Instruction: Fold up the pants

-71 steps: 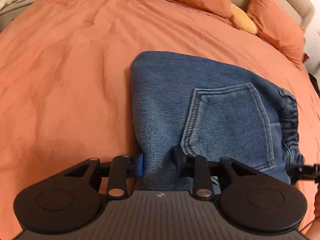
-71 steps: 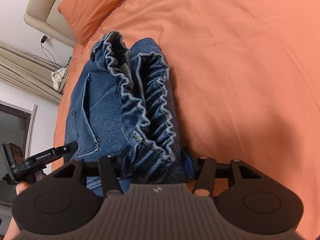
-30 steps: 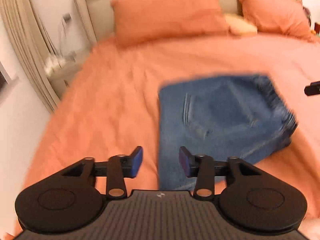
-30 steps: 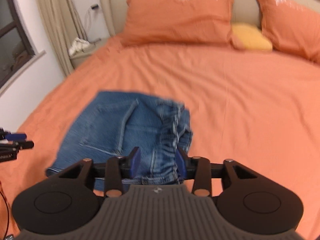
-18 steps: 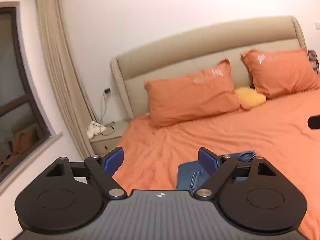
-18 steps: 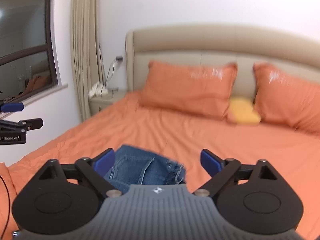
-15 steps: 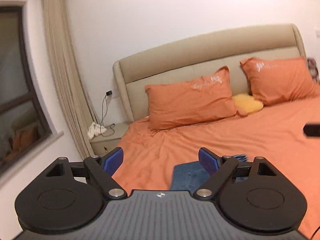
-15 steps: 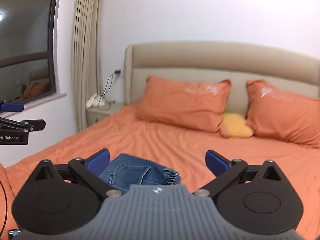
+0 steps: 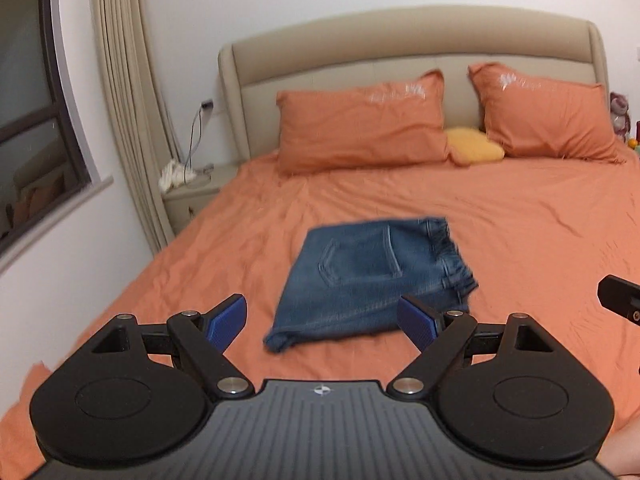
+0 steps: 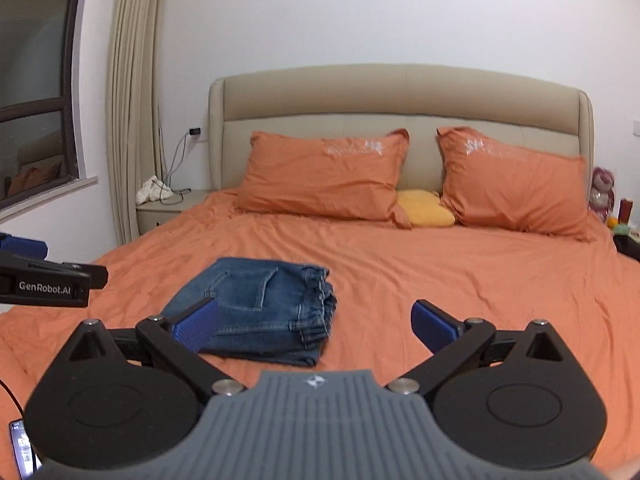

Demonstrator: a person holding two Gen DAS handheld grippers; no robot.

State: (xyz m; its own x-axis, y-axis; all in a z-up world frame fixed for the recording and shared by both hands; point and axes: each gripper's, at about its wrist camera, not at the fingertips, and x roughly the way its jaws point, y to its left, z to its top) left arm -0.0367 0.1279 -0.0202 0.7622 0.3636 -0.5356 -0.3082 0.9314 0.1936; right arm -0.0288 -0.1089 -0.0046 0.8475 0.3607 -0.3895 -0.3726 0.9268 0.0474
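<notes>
Denim pants (image 10: 260,308), folded rectangular, on wrinkled orange sheet (image 10: 440,280); clear bedding toward three o'clock; left gripper (image 9: 322,322) and right gripper (image 10: 314,324) spread wide, empty.

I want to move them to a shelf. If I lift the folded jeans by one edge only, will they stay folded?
Probably not. The folded jeans are soft stacked denim layers, so they would likely sag and unfold. The gathered waistband looks bulkier, probably heavier.

Bare bedspread (image 10: 460,280) around pants (image 10: 260,308)
</notes>
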